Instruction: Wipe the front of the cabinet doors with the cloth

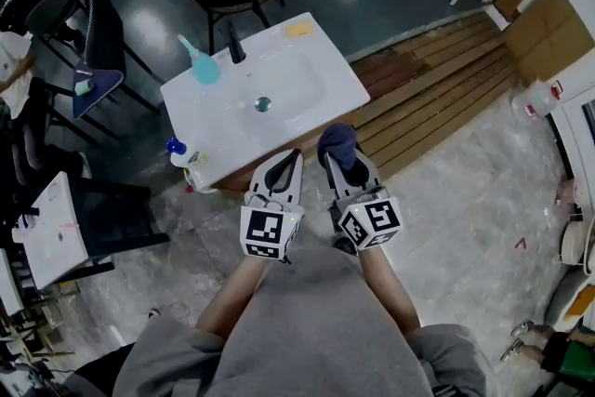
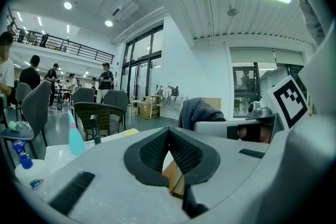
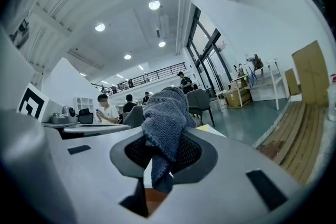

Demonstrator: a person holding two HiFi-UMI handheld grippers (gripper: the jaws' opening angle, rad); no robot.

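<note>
Overhead, a person in a grey top stands at a white basin worktop (image 1: 316, 74), holding a tool in each hand, side by side just short of its near edge. The right tool (image 1: 346, 165) is clamped on a dark blue-grey cloth (image 1: 337, 142). In the right gripper view the cloth (image 3: 165, 115) bunches up above the black pads of the right tool (image 3: 167, 153) and hangs down between them. The left tool (image 1: 286, 165) carries nothing. In its own view the left tool (image 2: 169, 140) has its pads pressed together at the tips, with a sliver of brown wood (image 2: 176, 178) showing below them. On the worktop stand a teal spray bottle (image 1: 201, 66), a black tap (image 1: 235, 47) and a yellow sponge (image 1: 299, 29). The cabinet doors beneath are hidden from the head view. Wooden planks (image 1: 437, 88) lie on the floor to the right.
</note>
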